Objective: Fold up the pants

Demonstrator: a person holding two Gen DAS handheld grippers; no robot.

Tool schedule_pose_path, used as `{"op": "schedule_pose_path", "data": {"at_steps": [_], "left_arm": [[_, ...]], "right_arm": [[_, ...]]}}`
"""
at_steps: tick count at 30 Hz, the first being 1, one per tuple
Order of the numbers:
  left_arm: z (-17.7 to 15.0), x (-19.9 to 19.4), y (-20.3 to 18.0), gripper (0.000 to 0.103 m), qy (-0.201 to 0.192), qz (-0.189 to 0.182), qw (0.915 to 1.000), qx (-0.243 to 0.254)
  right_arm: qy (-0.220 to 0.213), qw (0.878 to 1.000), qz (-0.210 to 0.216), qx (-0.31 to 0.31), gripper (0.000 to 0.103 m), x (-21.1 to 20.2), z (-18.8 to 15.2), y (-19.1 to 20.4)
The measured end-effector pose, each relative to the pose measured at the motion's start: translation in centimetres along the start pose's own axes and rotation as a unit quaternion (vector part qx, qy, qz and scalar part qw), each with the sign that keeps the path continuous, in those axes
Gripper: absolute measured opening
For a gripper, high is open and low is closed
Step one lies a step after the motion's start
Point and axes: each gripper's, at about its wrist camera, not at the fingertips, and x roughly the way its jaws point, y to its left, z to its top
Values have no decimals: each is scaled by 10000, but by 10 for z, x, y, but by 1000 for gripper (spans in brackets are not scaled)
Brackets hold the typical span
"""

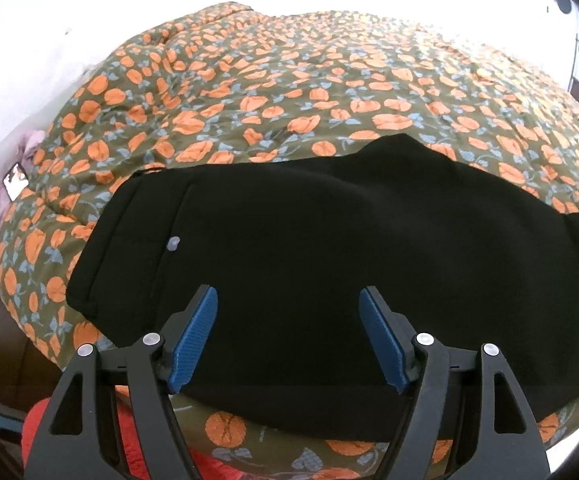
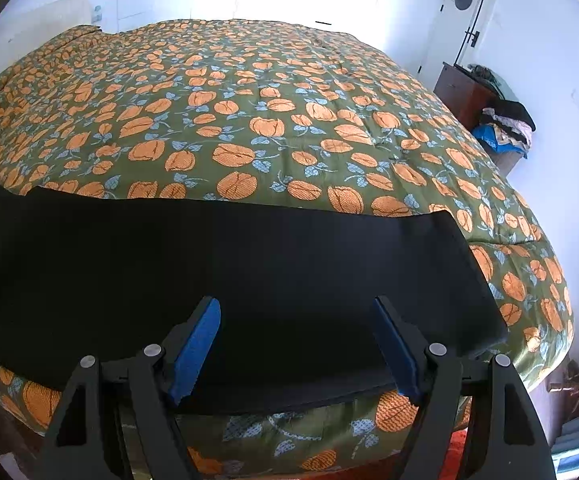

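Black pants (image 1: 309, 248) lie flat along the near edge of a bed with an olive, orange-flowered quilt (image 1: 289, 92). In the left wrist view the waistband end with a small grey button (image 1: 172, 242) is at the left. My left gripper (image 1: 288, 300) is open, its blue pads just above the pants' near part, holding nothing. In the right wrist view the pants (image 2: 249, 272) run from the left edge to the leg hems at the right. My right gripper (image 2: 296, 312) is open and empty over the pants near the bed's (image 2: 269, 120) front edge.
A phone (image 1: 15, 181) lies on the quilt's left edge by pink fabric. A brown dresser (image 2: 465, 96) and a pile of clothes (image 2: 505, 128) stand right of the bed, by a white wall and door. Red fabric (image 1: 41, 432) shows below the bed edge.
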Motion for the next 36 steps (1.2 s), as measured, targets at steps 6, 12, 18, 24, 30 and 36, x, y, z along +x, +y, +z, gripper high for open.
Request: {"op": "schedule_pose_path", "data": {"at_steps": [6, 12, 18, 24, 30, 36], "left_arm": [[0, 3, 5, 76, 64, 86, 9999, -48], [0, 6, 5, 76, 109, 105, 9999, -40], [-4, 18, -1, 78, 289, 310, 9989, 207], [-7, 26, 3, 85, 480, 351, 9981, 152], [-8, 34, 15, 93, 688, 254, 9972, -163], [-9, 35, 16, 94, 711, 252, 9970, -192]], "right_arm": [[-15, 10000, -1, -32, 77, 0, 0, 3], [-54, 10000, -13, -31, 77, -2, 1, 4], [-68, 9999, 26, 96, 77, -2, 2, 0], [-29, 9998, 124, 160, 77, -1, 2, -1], [168, 9977, 390, 527, 77, 8, 0, -14], [442, 9894, 662, 1213, 77, 23, -4, -40]]}}
